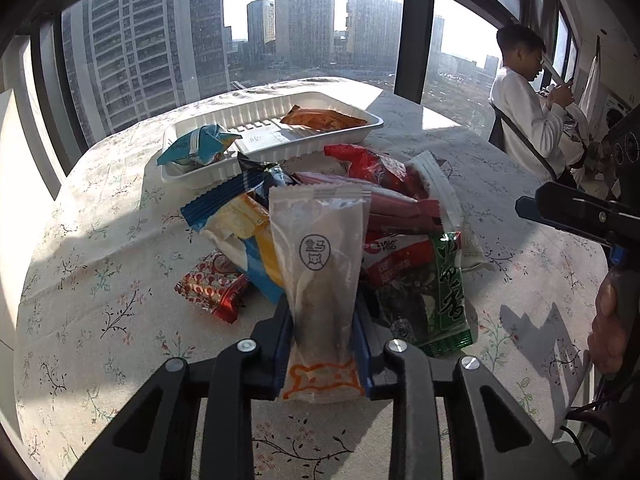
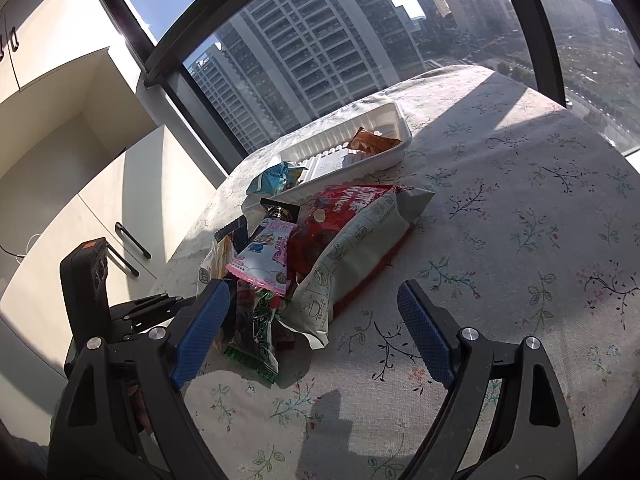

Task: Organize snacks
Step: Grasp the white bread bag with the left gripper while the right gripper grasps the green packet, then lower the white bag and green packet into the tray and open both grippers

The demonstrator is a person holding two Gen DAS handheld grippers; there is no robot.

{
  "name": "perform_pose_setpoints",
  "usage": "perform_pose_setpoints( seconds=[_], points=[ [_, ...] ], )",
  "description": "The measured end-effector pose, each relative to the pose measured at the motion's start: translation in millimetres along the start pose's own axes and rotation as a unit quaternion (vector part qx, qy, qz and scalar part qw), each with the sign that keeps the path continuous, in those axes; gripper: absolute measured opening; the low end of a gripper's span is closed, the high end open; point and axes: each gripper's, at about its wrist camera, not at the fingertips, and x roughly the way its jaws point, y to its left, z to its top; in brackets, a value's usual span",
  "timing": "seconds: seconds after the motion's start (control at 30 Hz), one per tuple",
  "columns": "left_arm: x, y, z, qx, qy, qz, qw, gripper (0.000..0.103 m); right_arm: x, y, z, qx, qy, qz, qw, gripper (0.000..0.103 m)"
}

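Observation:
My left gripper (image 1: 322, 320) is shut on a long clear snack packet (image 1: 320, 256) with an orange-printed end, held just above the snack pile (image 1: 360, 216) on the flowered tablecloth. Behind the pile is a white plastic tray (image 1: 200, 172) holding an orange packet (image 1: 320, 118) and a blue packet (image 1: 196, 144). In the right wrist view my right gripper (image 2: 312, 304) is open and empty, hovering at the near side of the pile, by a green seaweed packet (image 2: 256, 332) and a large grey-and-red bag (image 2: 352, 248). The tray (image 2: 396, 156) lies beyond.
A small red patterned packet (image 1: 212, 288) lies left of the pile. A person in white (image 1: 524, 108) sits at the table's far right. Windows run behind the table; cabinets (image 2: 80, 184) stand to the left. The tablecloth (image 2: 520, 240) stretches to the right.

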Motion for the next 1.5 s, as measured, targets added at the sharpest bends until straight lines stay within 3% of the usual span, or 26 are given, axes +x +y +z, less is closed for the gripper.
perform_pose_setpoints(
  seconds=[0.13,0.37,0.53,0.73,0.93,1.07,1.23,1.27,1.5],
  points=[
    [-4,6,-4,-0.012,-0.003,-0.010,0.9999,0.026,3,5,-1,-0.003,0.007,0.000,1.000,0.086],
    [-26,24,-14,-0.051,-0.015,-0.062,0.9966,0.026,13,23,-11,-0.015,0.036,0.018,0.999,0.086],
    [-47,39,-22,-0.074,-0.038,-0.052,0.9952,0.026,34,57,-24,-0.044,0.074,0.034,0.996,0.086],
    [-60,60,-37,-0.104,-0.047,-0.041,0.9927,0.026,67,76,-30,-0.053,0.109,0.008,0.993,0.085],
    [-62,69,-44,-0.117,-0.049,-0.042,0.9911,0.026,93,82,-34,-0.067,0.135,-0.009,0.989,0.059],
    [-61,68,-46,-0.116,-0.049,-0.044,0.9911,0.026,96,79,-35,-0.068,0.142,-0.005,0.988,0.032],
    [-61,65,-46,-0.115,-0.047,-0.046,0.9912,0.026,90,79,-36,-0.076,0.133,0.003,0.988,0.020],
    [-62,65,-46,-0.115,-0.048,-0.046,0.9911,0.026,88,79,-36,-0.075,0.131,0.003,0.989,0.012],
    [-61,62,-44,-0.113,-0.050,-0.047,0.9913,0.026,70,73,-36,-0.069,0.119,0.008,0.990,0.012]
  ],
)
